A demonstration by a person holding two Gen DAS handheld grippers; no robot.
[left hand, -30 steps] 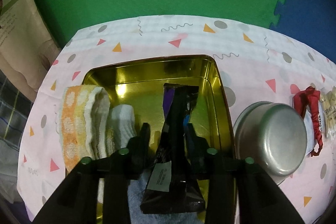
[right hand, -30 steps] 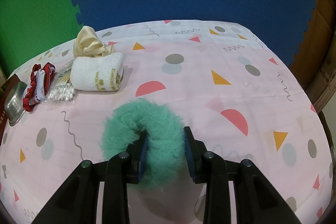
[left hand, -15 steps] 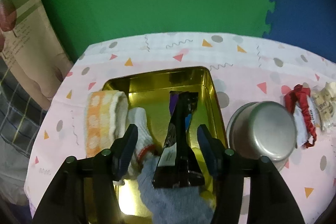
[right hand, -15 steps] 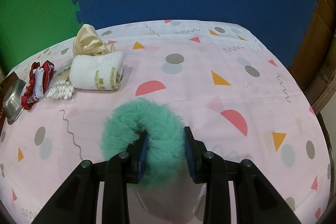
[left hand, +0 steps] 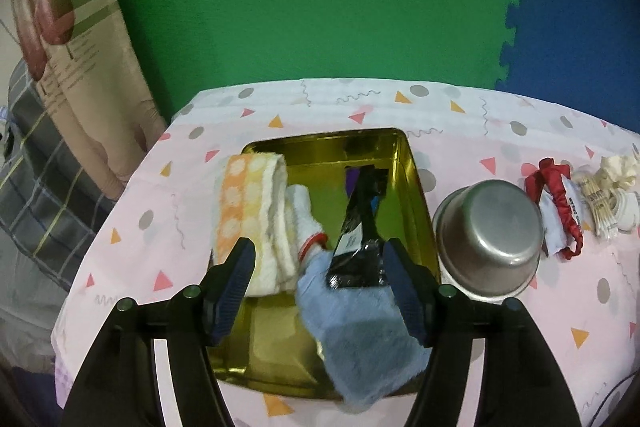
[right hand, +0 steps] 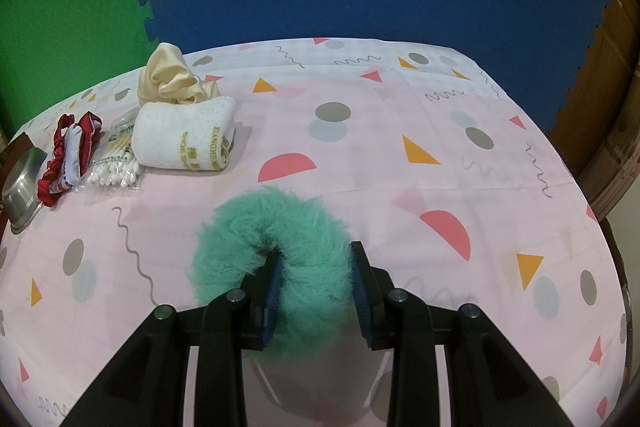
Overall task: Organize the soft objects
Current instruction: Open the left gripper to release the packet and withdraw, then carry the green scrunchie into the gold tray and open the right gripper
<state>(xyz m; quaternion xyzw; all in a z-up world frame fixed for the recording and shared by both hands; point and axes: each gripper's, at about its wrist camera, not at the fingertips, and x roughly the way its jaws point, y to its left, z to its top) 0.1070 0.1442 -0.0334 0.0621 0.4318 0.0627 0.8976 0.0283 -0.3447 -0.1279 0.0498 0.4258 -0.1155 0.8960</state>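
Left gripper [left hand: 316,271]: jaws stand apart and have just been opening; the pads press on nothing, though the dark packet shows in the gap between them.
Dark packet [left hand: 358,239]: a glossy black pouch with a white label, lying lengthwise inside the gold tin, its near end on the blue cloth.
Blue cloth [left hand: 360,339]: a soft light-blue piece, lying in the near right corner of the tin and draped over its near rim.
White sock [left hand: 302,217]: a white knit item with a red band, in the tin between the orange towel and the packet.
Orange towel [left hand: 248,211]: a rolled orange-and-cream dotted towel, resting along the tin's left wall.
Gold tin [left hand: 408,179]: a rectangular open tin on the pink patterned tablecloth [left hand: 460,119].
Steel bowl [left hand: 488,247]: upside down, just beside the tin's right wall.
Right gripper [right hand: 316,283]: jaws clamped on the green fluffy ring.
Green fluffy ring [right hand: 248,227]: a furry teal loop, its right side between the pads, the remainder resting on the tablecloth.
White rolled towel [right hand: 184,137]: bears gold lettering; lies well apart from the ring, at far left.
Cream scrunchie [right hand: 168,79]: touching the rolled towel's far side.
Cotton swabs [right hand: 114,171]: a clear pack just left of the rolled towel.
Red scrunchie [right hand: 66,155]: red-and-white, between the swabs and the steel bowl.
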